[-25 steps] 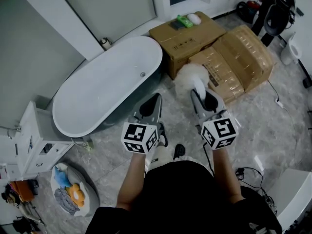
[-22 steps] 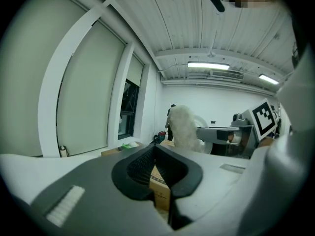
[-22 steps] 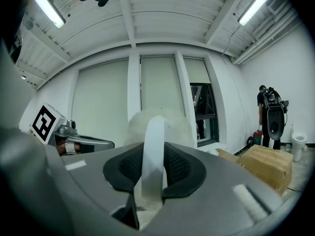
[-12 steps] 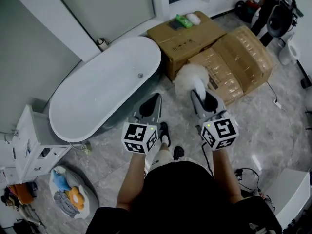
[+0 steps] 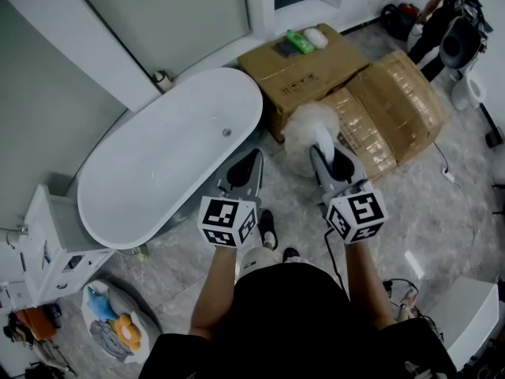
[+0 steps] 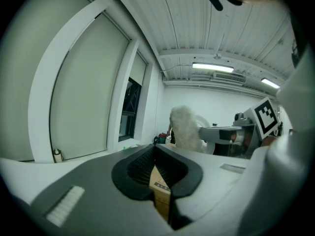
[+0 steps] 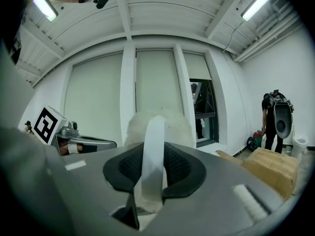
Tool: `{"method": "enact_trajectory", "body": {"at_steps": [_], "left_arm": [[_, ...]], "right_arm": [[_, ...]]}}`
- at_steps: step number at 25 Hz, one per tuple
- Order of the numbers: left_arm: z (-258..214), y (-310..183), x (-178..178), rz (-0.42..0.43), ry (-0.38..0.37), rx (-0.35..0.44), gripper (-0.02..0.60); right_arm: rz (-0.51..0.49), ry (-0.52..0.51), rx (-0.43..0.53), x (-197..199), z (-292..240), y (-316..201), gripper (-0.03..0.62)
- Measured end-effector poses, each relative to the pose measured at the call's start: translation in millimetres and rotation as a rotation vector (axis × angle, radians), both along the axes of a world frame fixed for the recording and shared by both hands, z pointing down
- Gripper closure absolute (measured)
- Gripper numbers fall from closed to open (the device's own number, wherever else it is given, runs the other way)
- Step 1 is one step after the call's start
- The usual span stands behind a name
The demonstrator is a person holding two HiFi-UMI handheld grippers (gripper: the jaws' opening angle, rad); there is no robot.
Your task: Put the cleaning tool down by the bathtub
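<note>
A fluffy white cleaning tool (image 5: pixel 308 125) with a white handle (image 7: pixel 153 149) sticks out of my right gripper (image 5: pixel 324 155), which is shut on that handle. It hangs in the air over the floor between the white bathtub (image 5: pixel 166 160) and the cardboard boxes. My left gripper (image 5: pixel 250 163) is beside it, level with the tub's near end, its jaws shut with nothing between them. In the left gripper view the tool's head (image 6: pixel 185 127) shows to the right, beyond my left gripper (image 6: pixel 156 170). In the right gripper view my right gripper (image 7: pixel 153 170) pinches the handle.
Two taped cardboard boxes (image 5: pixel 304 63) (image 5: pixel 394 105) stand right of the tub, with small green and white items (image 5: pixel 301 38) on one. A person (image 5: pixel 439 10) stands at the far right. There is a white cabinet (image 5: pixel 47 243) at left, a cloth basket (image 5: pixel 110 330) and floor cables (image 5: pixel 394 287).
Both grippers keep the same pose and hold. The person's feet have shifted on the floor, and the tub and boxes have slid slightly in the head view.
</note>
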State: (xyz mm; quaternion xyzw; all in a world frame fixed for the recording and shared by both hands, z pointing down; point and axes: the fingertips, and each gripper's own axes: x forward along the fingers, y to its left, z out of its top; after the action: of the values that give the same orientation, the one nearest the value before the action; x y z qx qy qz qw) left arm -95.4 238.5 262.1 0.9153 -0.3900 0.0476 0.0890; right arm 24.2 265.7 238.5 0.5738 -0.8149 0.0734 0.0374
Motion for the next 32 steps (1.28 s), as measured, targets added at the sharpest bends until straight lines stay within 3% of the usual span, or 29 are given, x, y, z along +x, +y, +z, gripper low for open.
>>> {"method": "enact_trajectory", "body": {"at_steps": [12,23,32], "left_arm": [[-10,-89,-7,0.059,0.018,0.015,0.584],[-2,-127,-15,0.090,0.009,0.004,0.584],[6,-160,-14,0.059,0.018,-0.013,0.584]], "right_arm": [[0.072,0.010,0.008,-5,-9,-82,0.499],[0.085,-0.001,-0.002,-20,-1,-119,0.499],[0.068,0.003,-0.020,-14,6,-154,0.499]]}}
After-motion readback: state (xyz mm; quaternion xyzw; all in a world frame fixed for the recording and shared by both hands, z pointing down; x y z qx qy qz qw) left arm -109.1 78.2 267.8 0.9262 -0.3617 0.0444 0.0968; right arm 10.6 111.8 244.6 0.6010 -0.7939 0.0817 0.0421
